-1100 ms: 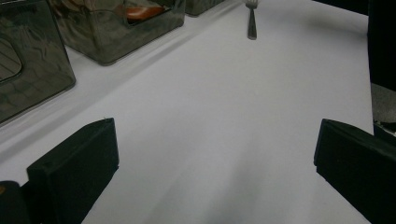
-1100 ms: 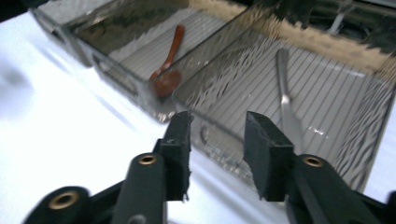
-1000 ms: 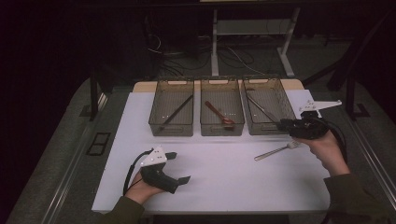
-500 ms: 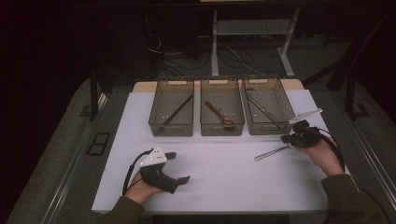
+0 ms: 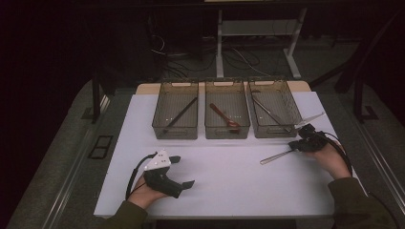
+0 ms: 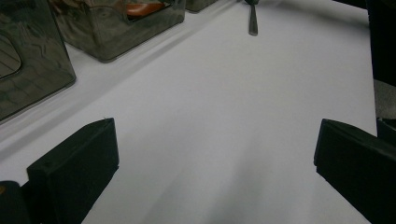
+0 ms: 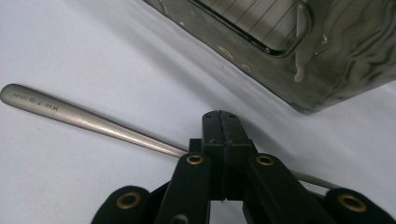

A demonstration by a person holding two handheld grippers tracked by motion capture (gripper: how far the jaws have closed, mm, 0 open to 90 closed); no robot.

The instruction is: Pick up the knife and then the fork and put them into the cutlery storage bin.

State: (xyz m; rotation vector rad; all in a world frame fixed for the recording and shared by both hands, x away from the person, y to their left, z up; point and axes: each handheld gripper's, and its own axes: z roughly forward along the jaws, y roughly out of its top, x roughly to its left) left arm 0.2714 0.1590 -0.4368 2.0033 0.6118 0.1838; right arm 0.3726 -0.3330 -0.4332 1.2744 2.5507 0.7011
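Observation:
A long metal utensil (image 5: 276, 156) lies on the white tabletop (image 5: 229, 186) at the right, its handle end (image 7: 32, 100) pointing left. My right gripper (image 5: 296, 147) is low over its other end with the jaws pressed flat together (image 7: 219, 116). The utensil passes underneath them, and nothing shows between them. My left gripper (image 5: 184, 171) rests at the front left, held by a hand. Its jaws stand wide apart over bare table (image 6: 215, 140), with one black pad (image 6: 79, 158) at each side.
Three smoky see-through bins stand in a row at the back. The left bin (image 5: 160, 125) holds a dark utensil, the middle one (image 5: 210, 128) a reddish-brown spoon (image 5: 223, 116), the right one (image 5: 286, 98) a metal utensil. The right bin's wall (image 7: 336, 60) is close behind my right gripper.
My right gripper has dropped down and come nearer the table's front, onto the utensil's end. The utensil and my left gripper have stayed where they were.

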